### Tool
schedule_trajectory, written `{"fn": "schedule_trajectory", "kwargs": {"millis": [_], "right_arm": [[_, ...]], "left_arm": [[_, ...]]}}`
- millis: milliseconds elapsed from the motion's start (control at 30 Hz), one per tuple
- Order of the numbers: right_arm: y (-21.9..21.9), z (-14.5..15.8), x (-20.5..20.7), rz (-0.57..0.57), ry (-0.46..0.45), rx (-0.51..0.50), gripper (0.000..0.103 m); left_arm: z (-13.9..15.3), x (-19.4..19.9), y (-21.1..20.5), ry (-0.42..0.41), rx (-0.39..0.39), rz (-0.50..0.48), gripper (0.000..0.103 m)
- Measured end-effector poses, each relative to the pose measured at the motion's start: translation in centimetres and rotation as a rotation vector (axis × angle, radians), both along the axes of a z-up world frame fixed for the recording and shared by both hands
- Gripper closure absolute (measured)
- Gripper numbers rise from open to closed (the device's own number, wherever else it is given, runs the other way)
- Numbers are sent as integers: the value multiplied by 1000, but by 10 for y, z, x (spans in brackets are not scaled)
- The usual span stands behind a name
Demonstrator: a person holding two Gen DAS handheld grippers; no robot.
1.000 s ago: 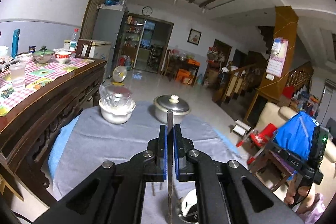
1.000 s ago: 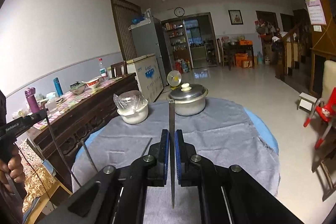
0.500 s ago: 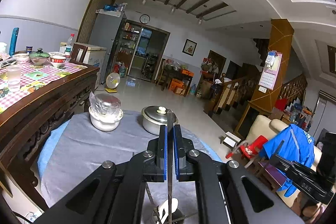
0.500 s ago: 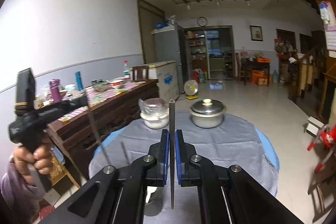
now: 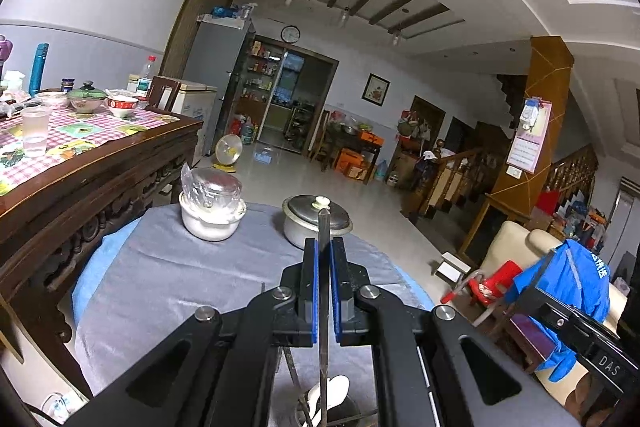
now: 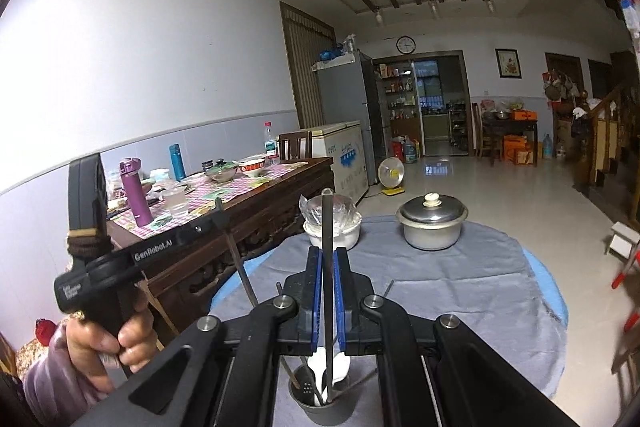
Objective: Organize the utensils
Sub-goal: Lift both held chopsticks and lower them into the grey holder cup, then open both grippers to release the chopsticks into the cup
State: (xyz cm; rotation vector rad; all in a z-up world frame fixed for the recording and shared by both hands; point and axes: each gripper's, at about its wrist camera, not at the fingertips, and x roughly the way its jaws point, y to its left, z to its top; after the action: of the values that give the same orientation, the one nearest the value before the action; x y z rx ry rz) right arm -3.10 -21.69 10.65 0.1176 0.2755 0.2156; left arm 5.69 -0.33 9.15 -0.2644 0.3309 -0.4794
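My left gripper (image 5: 324, 247) is shut on a thin metal chopstick (image 5: 323, 227) held upright; it also shows at the left of the right wrist view (image 6: 218, 213). My right gripper (image 6: 328, 255) is shut on another metal chopstick (image 6: 327, 219) whose lower end dips into a dark utensil cup (image 6: 326, 403). The cup holds a white spoon (image 6: 334, 363), a slotted ladle and sticks. In the left wrist view the cup (image 5: 328, 411) sits just below my jaws. One loose chopstick (image 6: 388, 287) lies on the grey cloth.
A round table with grey cloth (image 6: 460, 291) carries a white bowl wrapped in plastic (image 6: 332, 231) and a lidded steel pot (image 6: 432, 223) at the far side. A dark wooden table (image 5: 100, 163) with dishes stands to the left. A chair with a blue jacket (image 5: 568, 291) is to the right.
Both grippers have risen and tilted up, each still holding its chopstick. The utensil cup has come into view below both. The left gripper has moved closer to the right one.
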Motion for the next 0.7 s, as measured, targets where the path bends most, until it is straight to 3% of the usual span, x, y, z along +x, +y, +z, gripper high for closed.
{"fn": "schedule_trajectory", "kwargs": {"millis": [700], "right_arm": [[16,-46,26,-7,115,-3,96]], "left_arm": [[-26,-11,-5,50,47,-9,97]]}}
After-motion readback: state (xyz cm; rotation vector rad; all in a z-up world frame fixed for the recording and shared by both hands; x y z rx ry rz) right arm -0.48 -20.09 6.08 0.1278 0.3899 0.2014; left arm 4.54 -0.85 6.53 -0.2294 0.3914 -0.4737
